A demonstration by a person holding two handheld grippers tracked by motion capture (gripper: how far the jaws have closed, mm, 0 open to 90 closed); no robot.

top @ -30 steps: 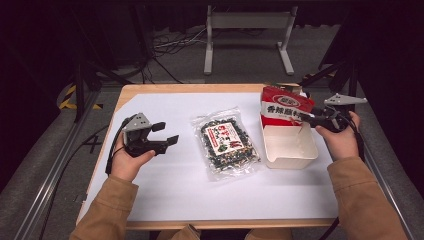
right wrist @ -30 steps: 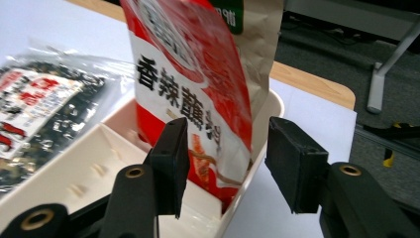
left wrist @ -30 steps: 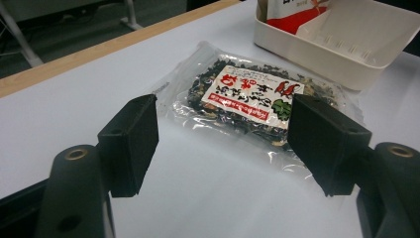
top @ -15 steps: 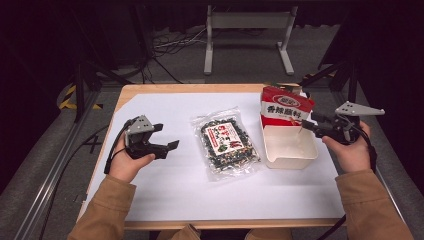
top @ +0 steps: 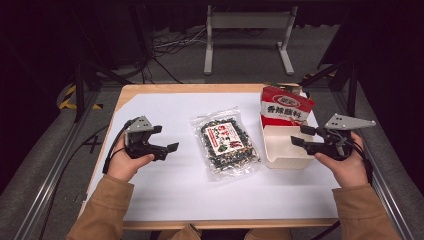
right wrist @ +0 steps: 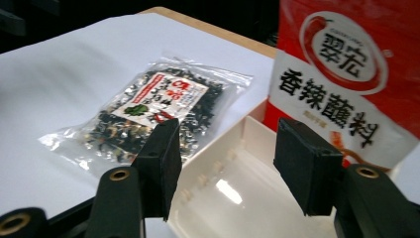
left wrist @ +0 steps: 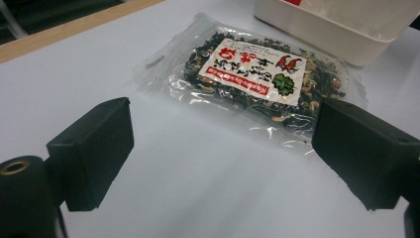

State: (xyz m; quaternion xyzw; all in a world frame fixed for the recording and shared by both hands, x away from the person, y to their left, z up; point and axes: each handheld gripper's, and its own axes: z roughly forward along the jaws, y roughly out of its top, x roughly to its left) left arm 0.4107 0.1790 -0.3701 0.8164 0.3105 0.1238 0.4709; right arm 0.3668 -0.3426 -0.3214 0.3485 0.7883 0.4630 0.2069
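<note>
A clear bag of dark dried mix [top: 227, 141] with a red and white label lies flat mid-table, also close ahead in the left gripper view [left wrist: 257, 74]. A red packet [top: 286, 107] stands upright in the far end of a white tray [top: 280, 159]. My left gripper [top: 165, 138] hovers left of the bag, open after its jaws widened, nothing between them [left wrist: 225, 124]. My right gripper [top: 301, 136] sits at the tray's right side, open, its jaws having just opened, apart from the red packet [right wrist: 341, 74] and above the tray [right wrist: 233, 198].
White paper [top: 165, 185] covers the wooden table [top: 150, 89]. Bare paper lies in front of the bag and tray. Dark floor, cables and a metal stand [top: 247, 20] lie beyond the far edge.
My right gripper has drawn back to the right, away from the red packet, and its jaws have spread. The packet stays upright in the tray. The left jaws have opened wider.
</note>
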